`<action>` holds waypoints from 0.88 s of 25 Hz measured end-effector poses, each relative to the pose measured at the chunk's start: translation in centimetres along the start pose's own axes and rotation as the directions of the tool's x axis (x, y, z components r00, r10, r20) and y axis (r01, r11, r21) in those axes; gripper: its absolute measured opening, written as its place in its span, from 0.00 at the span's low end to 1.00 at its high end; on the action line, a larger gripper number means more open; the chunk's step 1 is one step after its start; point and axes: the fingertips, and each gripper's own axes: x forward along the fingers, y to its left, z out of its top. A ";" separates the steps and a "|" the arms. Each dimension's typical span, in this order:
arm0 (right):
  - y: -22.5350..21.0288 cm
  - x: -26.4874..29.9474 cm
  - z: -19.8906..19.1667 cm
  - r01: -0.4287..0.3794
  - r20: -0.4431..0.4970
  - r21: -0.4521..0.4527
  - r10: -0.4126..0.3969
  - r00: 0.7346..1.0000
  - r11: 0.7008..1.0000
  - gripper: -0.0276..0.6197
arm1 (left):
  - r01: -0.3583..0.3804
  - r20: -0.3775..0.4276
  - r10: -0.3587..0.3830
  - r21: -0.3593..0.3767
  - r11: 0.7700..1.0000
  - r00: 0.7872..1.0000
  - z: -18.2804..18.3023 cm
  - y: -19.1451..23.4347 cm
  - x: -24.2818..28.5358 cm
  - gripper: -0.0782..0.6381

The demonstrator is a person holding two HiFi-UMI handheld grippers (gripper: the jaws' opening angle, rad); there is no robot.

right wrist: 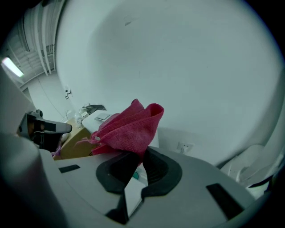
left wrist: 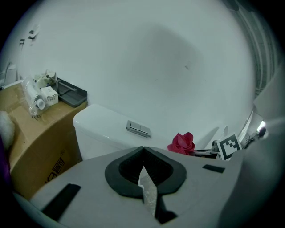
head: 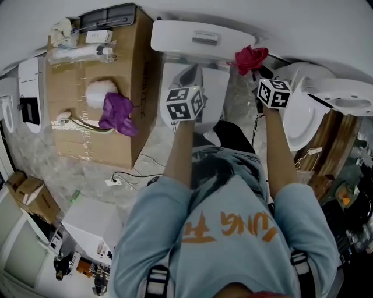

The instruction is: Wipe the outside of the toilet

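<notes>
A white toilet stands against the wall, its tank point(head: 195, 41) point(left wrist: 104, 129) topped by a chrome flush button point(left wrist: 138, 128). My right gripper point(head: 252, 63) point(right wrist: 141, 152) is shut on a crumpled red cloth point(head: 250, 57) point(right wrist: 129, 130) point(left wrist: 182, 143), held in the air by the tank's right end. My left gripper point(head: 187, 75) point(left wrist: 143, 148) is shut with nothing in it, raised over the toilet seat point(head: 217, 93) in front of the tank. The bowl's lower outside is hidden by my arms and body.
A cardboard box point(head: 93, 116) point(left wrist: 31, 147) stands left of the toilet, bearing a purple cloth point(head: 118, 113), a white brush point(head: 99, 93), bottles and a dark tray point(head: 111, 16). A second white fixture point(head: 306, 110) sits at the right. Cables lie on the marble floor point(head: 116, 174).
</notes>
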 end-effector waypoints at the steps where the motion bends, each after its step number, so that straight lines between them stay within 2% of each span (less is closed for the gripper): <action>1: -0.4 -0.4 -0.3 0.017 -0.005 0.008 -0.017 1.000 1.000 0.12 | -0.001 0.001 0.001 0.001 1.000 1.000 -0.1 0.0 -0.1 0.15; 4: -0.8 -2.3 -1.0 0.048 0.011 0.044 -0.049 0.999 0.998 0.12 | -0.008 0.004 0.008 -0.002 1.000 1.000 -0.4 0.1 -0.7 0.15; 8: 0.8 -4.3 -2.2 0.020 0.067 0.088 -0.026 0.997 0.996 0.12 | -0.020 0.015 0.021 -0.015 1.000 1.000 -1.1 1.0 -1.3 0.15; 11: 2.5 -4.8 -3.7 0.000 0.071 0.110 -0.007 0.997 0.994 0.12 | -0.029 0.027 0.030 -0.028 0.999 0.999 -1.9 1.9 -1.9 0.15; 22: 11.1 -2.2 -5.7 -0.126 0.065 0.023 0.125 0.990 0.992 0.12 | -0.076 0.085 0.081 -0.066 0.995 0.993 -4.3 8.1 -4.4 0.15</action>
